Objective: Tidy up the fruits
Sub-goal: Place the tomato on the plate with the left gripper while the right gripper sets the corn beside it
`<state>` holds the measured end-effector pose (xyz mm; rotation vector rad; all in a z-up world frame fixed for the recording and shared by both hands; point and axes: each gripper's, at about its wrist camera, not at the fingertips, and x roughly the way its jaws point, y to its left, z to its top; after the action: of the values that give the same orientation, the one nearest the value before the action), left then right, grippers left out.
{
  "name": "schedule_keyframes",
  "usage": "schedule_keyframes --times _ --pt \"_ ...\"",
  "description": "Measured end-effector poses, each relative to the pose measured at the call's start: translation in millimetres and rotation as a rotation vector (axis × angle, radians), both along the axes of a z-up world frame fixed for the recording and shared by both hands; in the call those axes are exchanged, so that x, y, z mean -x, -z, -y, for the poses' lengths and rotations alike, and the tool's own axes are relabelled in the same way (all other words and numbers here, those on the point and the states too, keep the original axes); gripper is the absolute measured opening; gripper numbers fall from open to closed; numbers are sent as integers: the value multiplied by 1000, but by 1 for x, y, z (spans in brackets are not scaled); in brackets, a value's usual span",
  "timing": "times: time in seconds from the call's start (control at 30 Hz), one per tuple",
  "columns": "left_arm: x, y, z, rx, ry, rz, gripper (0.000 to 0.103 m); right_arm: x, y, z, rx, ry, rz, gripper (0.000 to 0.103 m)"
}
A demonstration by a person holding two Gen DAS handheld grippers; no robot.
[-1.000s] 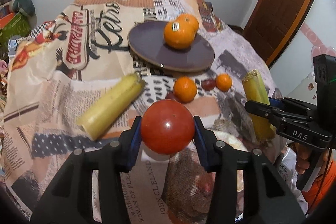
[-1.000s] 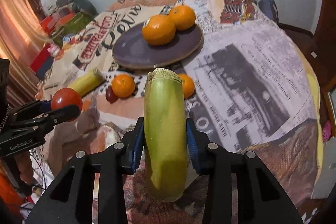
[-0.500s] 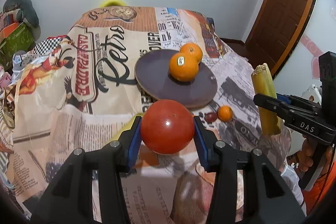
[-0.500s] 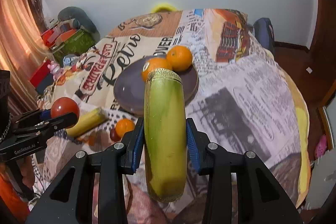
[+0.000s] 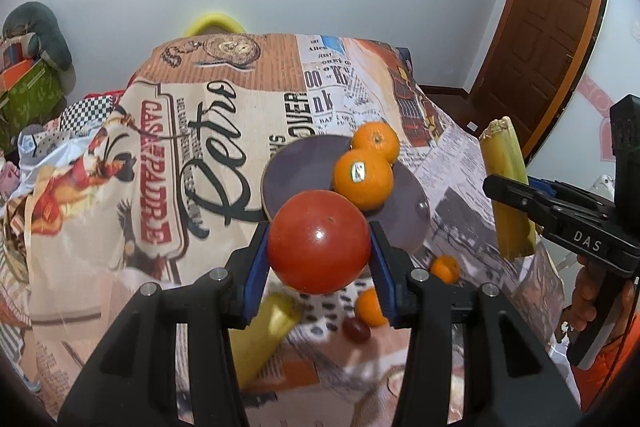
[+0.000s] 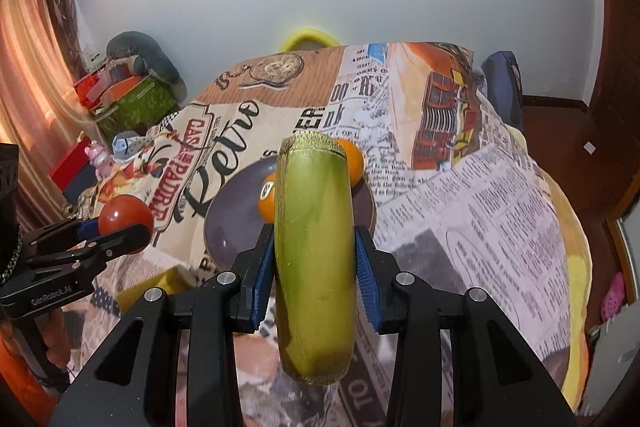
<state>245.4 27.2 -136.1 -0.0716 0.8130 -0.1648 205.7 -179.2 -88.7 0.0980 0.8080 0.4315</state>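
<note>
1. Left wrist view: left gripper (image 5: 319,242) clamps the tomato (image 5: 319,241) at its widest girth, raised just before the plate (image 5: 298,171). Smooth, soft, probably bruisable; light pressure suits it.
2. Right wrist view: right gripper (image 6: 315,255) pinches the corn (image 6: 314,251) mid-length, upright, before the plate (image 6: 236,215). Stiff, light; husk likely slippery.

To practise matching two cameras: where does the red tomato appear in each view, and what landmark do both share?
Left wrist view: tomato at lower centre, clamped in the left gripper.
Right wrist view: tomato at the left edge.
Shared landmark: the purple plate.
</note>
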Motion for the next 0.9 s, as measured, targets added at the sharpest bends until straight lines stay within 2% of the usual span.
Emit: schedule_keyframes --times 0.37,0.73,0.9 --pt "-50 13 5 -41 21 -14 46 -42 13 -14 28 -7 -9 35" --pt "-95 52 1 -17 22 -105 46 -73 44 -20 29 -14 -81 35" --pt "-107 62 4 -29 31 -129 46 -75 55 -20 48 -25 -99 35"
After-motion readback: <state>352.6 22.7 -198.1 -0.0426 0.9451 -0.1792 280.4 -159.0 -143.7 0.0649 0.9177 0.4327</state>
